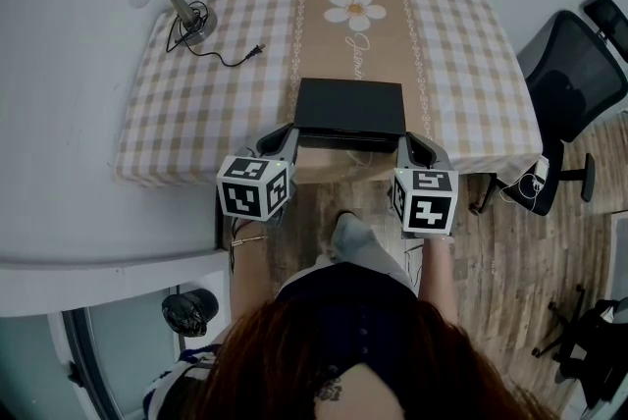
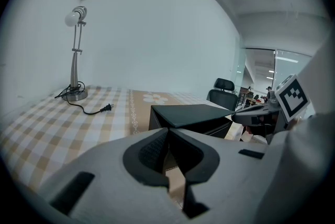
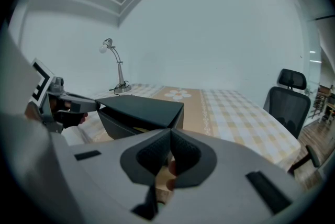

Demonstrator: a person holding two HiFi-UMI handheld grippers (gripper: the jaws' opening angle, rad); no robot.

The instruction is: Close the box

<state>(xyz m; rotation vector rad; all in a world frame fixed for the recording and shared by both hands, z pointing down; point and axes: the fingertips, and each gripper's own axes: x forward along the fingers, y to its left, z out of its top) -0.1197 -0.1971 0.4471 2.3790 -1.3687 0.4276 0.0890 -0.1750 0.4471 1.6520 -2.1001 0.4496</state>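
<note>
**Step in hand: approach to the lid; closing not yet begun.**

1. Position. The box (image 1: pixel 350 107) sits at the near edge of the table (image 1: pixel 196 94), directly ahead of both tools and between them. From the left gripper (image 1: pixel 283 139) it lies ahead and to the right. From the right gripper (image 1: pixel 413 147) it lies ahead and to the left. Each tool's tips are just beside a near corner of the box; contact cannot be confirmed.

2. Gripper state. Both tools have their jaws pressed together, pad against pad, with nothing held between them.

3. Box state. The lid (image 2: pixel 201 113) is tilted, with its near edge raised above the base. A dark gap shows under it in both gripper views, so the box is judged open.

4. Next move (judgement). Raise one or both tools above the lid's near edge, place the joined tips on top of it, and press straight down until the gap closes. Apply even pressure at both corners, since the box stands near the table edge and could slide or tip.
</note>
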